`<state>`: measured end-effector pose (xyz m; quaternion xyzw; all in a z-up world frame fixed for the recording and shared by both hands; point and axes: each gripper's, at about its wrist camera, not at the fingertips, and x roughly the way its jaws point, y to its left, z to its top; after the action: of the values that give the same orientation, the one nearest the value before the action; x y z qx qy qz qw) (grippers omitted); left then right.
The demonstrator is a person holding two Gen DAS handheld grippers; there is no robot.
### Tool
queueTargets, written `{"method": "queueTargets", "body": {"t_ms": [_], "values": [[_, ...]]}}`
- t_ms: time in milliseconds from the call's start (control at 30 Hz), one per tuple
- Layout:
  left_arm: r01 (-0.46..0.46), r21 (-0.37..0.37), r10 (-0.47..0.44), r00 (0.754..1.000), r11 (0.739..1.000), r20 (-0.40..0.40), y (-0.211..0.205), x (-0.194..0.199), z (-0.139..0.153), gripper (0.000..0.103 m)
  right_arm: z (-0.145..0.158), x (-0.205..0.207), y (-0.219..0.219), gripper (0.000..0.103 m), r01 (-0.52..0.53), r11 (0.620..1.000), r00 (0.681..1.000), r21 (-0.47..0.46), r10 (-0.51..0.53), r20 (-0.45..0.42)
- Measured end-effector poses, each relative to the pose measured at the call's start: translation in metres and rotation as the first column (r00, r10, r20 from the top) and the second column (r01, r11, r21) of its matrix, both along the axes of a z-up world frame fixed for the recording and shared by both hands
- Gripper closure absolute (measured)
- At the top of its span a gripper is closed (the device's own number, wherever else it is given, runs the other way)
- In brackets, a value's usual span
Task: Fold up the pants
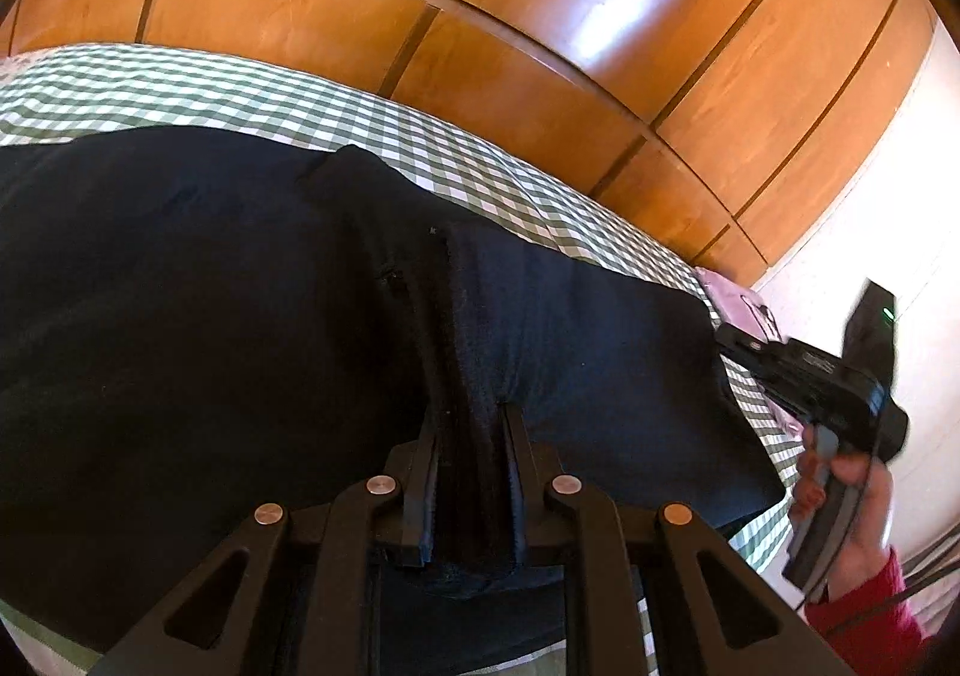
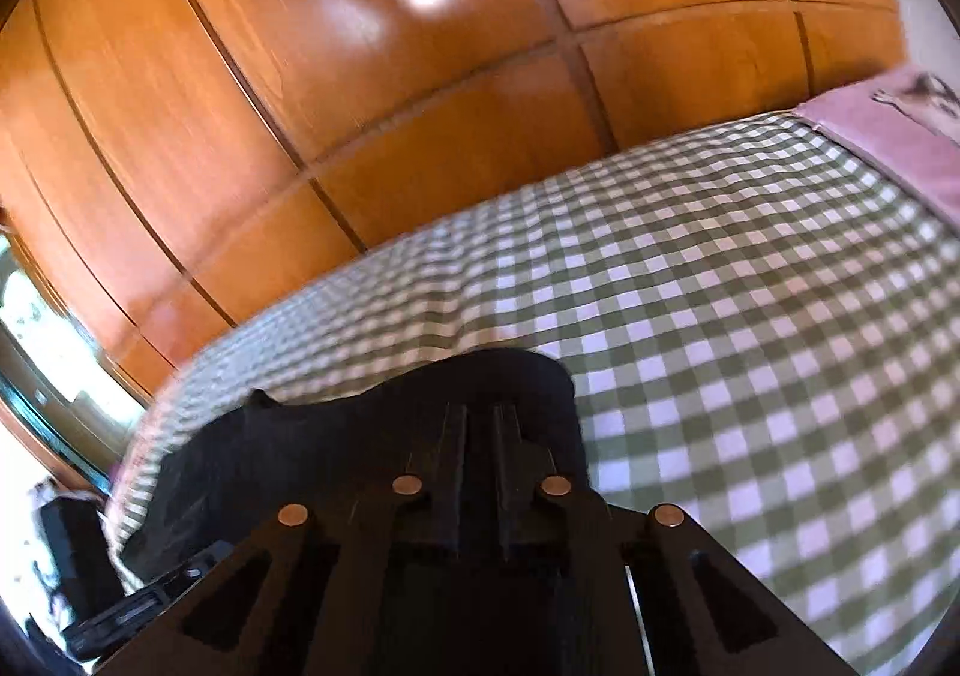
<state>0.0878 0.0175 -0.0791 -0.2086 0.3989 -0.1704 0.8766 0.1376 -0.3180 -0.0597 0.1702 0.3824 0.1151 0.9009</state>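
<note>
Matt cloth pants, glossy wood wardrobe

We lost the pants off the left edge; blur smeared the checked bedsheet.

A bed in a green-and-white checked cover carries dark pants and a pink cloth.

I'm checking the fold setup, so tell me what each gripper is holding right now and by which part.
Both hold the dark pants. The left gripper pinches a bunched ridge of fabric; the right gripper clamps an edge of the cloth, which part is unclear.
</note>
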Motion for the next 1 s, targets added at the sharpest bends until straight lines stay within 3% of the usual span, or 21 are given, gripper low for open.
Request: {"method": "queueTargets", "body": {"t_ms": [167, 300, 433, 567, 633, 800, 1000], "values": [[0.004, 0.063, -0.006, 0.999, 0.998, 0.032, -0.012, -0.002, 0.001, 0.085, -0.024, 0.034, 0.003, 0.093, 0.02, 0.995, 0.996, -0.097, -0.029, -0.086], [-0.002, 0.031, 0.001, 1.0, 1.0, 0.023, -0.008, 0.001, -0.004, 0.084, -0.034, 0.033, 0.001, 0.093, 0.043, 0.994, 0.997, -0.101, -0.049, -0.059], [-0.009, -0.028, 0.009, 1.0, 1.0, -0.001, 0.003, 0.001, -0.003, 0.075, -0.036, 0.024, -0.003, 0.092, 0.067, 0.995, 0.998, -0.071, -0.068, -0.011], [-0.059, -0.068, 0.06, 0.998, 0.996, 0.005, 0.022, -0.006, 0.006, 0.067, -0.028, 0.011, -0.006, 0.075, 0.119, 0.99, 0.993, -0.076, -0.118, 0.014], [-0.088, -0.086, 0.09, 0.996, 0.992, 0.019, 0.035, -0.013, 0.01, 0.065, -0.019, -0.004, 0.0, 0.075, 0.134, 0.987, 0.991, -0.085, -0.131, 0.037], [-0.204, -0.099, 0.207, 0.978, 0.974, 0.023, 0.071, -0.028, 0.019, 0.062, -0.012, -0.033, 0.034, 0.075, 0.088, 0.989, 0.994, -0.122, -0.079, 0.076], [-0.342, -0.106, 0.344, 0.939, 0.934, -0.001, 0.11, -0.049, 0.016, 0.061, -0.019, -0.05, 0.091, 0.075, -0.111, 0.988, 0.992, -0.106, 0.117, 0.051]]}}
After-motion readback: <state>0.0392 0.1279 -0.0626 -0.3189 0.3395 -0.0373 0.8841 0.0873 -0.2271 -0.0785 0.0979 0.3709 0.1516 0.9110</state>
